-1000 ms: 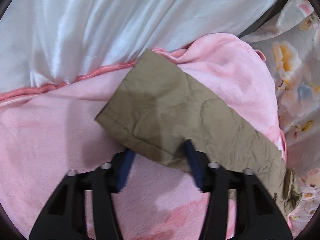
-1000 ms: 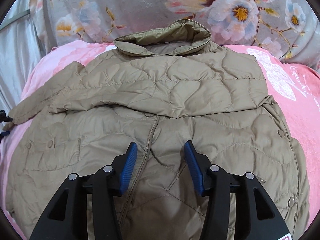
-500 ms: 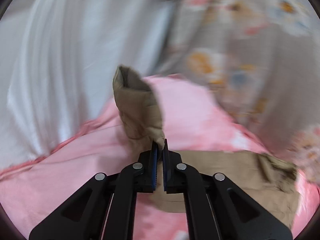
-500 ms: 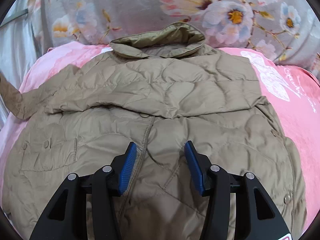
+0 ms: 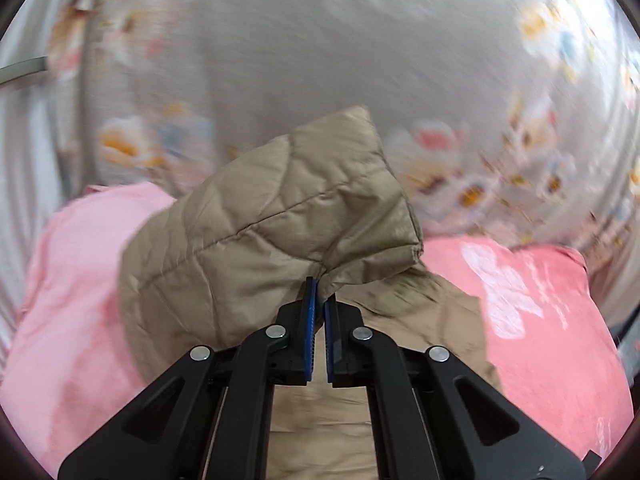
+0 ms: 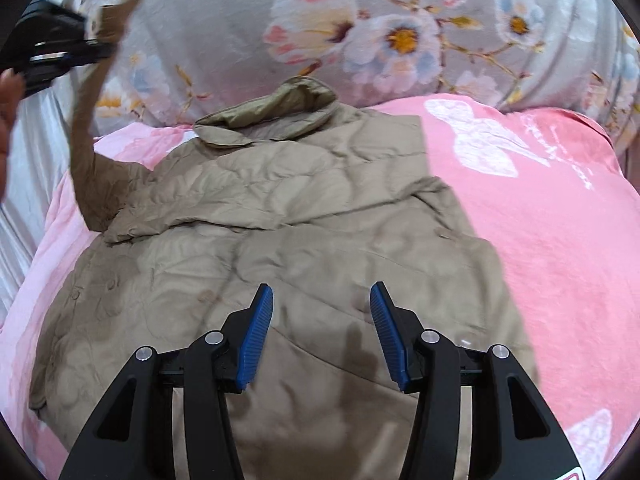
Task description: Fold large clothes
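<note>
A tan quilted jacket (image 6: 288,216) lies spread on a pink blanket (image 6: 540,220), collar toward the far side. My left gripper (image 5: 319,292) is shut on the end of the jacket's sleeve (image 5: 280,216), which stands lifted and folded over in front of the camera. In the right wrist view that same left gripper (image 6: 52,52) shows at the upper left, with the sleeve (image 6: 86,120) hanging from it down to the jacket's shoulder. My right gripper (image 6: 322,308) hovers open over the jacket's lower front, nothing between its fingers.
A grey floral bedspread or pillow (image 6: 360,32) lies beyond the collar. White satin fabric (image 6: 24,184) runs along the left edge. A person's hand (image 6: 8,92) shows at the far left by the left gripper. The pink blanket carries a white butterfly print (image 6: 480,140).
The left gripper shut on the sleeve end, then lifted it and swung it up and toward the jacket body. The right gripper shifted slightly over the jacket's lower front and stayed open.
</note>
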A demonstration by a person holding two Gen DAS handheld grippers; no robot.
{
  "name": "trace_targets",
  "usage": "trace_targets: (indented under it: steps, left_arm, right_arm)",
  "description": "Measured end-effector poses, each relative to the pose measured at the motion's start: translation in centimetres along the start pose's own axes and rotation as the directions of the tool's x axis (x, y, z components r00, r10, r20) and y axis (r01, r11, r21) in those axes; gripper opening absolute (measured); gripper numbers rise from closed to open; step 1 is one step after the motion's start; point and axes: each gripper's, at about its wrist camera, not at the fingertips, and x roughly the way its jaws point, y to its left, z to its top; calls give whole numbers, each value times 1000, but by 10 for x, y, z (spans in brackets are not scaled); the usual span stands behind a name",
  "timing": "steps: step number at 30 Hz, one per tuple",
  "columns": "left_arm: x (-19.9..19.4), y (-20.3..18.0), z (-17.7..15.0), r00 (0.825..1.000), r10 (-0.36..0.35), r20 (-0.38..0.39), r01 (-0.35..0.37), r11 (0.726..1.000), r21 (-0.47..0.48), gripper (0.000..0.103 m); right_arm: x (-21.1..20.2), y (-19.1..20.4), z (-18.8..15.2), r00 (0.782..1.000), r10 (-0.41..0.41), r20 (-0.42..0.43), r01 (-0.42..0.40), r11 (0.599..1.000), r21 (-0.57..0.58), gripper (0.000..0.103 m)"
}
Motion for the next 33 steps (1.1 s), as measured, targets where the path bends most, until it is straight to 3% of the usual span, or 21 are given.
trace_targets:
  steps: [3,8,19,20,21,22,23,24,26,28,29,30,31,33]
  left_arm:
    - [30,-38,-18,997,-29,-70,31,999,26,3]
    - [84,-81,-59,982,-15,-190,30,997,77,3]
    - [142,-116,-123,937,1,-350,36,994,101,6]
    - [144,-115,-126,934,-9,-358,43,995,88,11]
    - [144,-110,-128,927,-51,-371,78,995,59,25]
    - [141,-106,-127,919,-99,-381,118,993,27,31]
    - [136,-100,-125,911,-145,-385,155,988,-5,43]
    - [125,-90,-122,898,-219,-381,213,975,-58,59]
    - [102,-71,-115,879,-326,-348,297,945,-136,74]
    - [72,-41,-105,852,-436,-290,394,899,-193,83]
    - [62,-25,-102,852,-454,-262,409,888,-208,88]
    - [53,-6,-98,863,-450,-229,403,887,-225,88]
    - [47,20,-93,886,-415,-205,363,898,-250,88]
    - [48,60,-89,915,-360,-182,295,906,-304,87]
  right_arm:
    - [-7,-16,-4,1000,-21,2,21,1000,6,50]
    - [-13,-40,-11,999,-45,2,45,998,34,50]
    - [-5,-58,-16,999,-41,-31,43,997,66,50]
    - [-5,-58,-15,999,-39,-33,41,997,64,50]
    - [-3,-58,-11,999,-35,-34,37,997,63,50]
    - [-3,-58,-10,999,-31,-34,34,997,62,52]
    - [-2,-58,-6,999,-23,-33,25,998,62,58]
    - [0,-58,2,1000,-6,-31,8,998,61,60]
    - [4,-57,20,999,32,-15,-31,998,61,63]
    - [12,-56,36,998,69,-1,-68,995,76,63]
    - [18,-56,44,996,91,6,-91,992,90,64]
    - [27,-57,54,993,116,12,-117,987,114,64]
    - [38,-57,62,990,141,9,-141,980,140,63]
    - [55,-56,73,987,163,1,-160,970,184,64]
